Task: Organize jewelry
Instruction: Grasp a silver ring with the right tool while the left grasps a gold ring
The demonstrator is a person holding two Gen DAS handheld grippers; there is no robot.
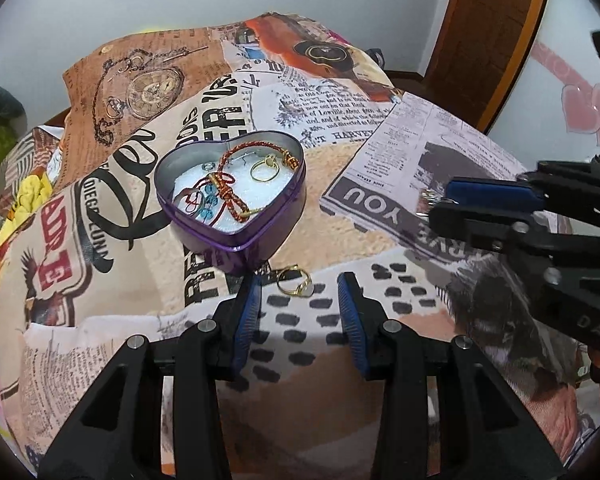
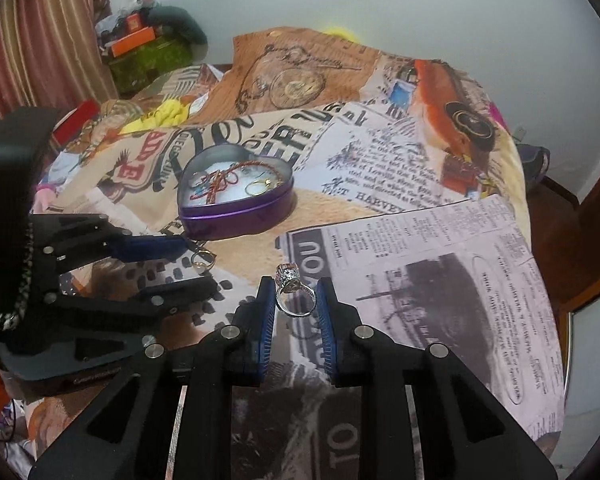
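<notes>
Right gripper: jaws closed on a silver ring with a large clear stone. The band was pinched between the two blue pads and the stone pointed toward 12 o'clock, clear of the patterned cloth below. In the left wrist view the same gripper came in from 3 o'clock; a little silver glinted at its tips but the ring itself could not be made out there.

Left gripper: jaws open, nothing pressed between them. A gold ring with a pale stone lay on the cloth between the fingertips, nearer the left pad, touching neither that I could tell. In the right wrist view this gripper sat at 9 o'clock, with the gold ring just at its tips.

A purple heart-shaped tin, lid off, stood on the cloth at 12 o'clock from the left gripper, just beyond the gold ring. Inside, on white padding: a red-and-gold braided cord, a second gold ring and some small blue beads. In the right wrist view the tin stood at about 11 o'clock from the held ring, well apart from it.

The cloth, printed with newspaper and pocket-watch motifs, covered the whole counter.
</notes>
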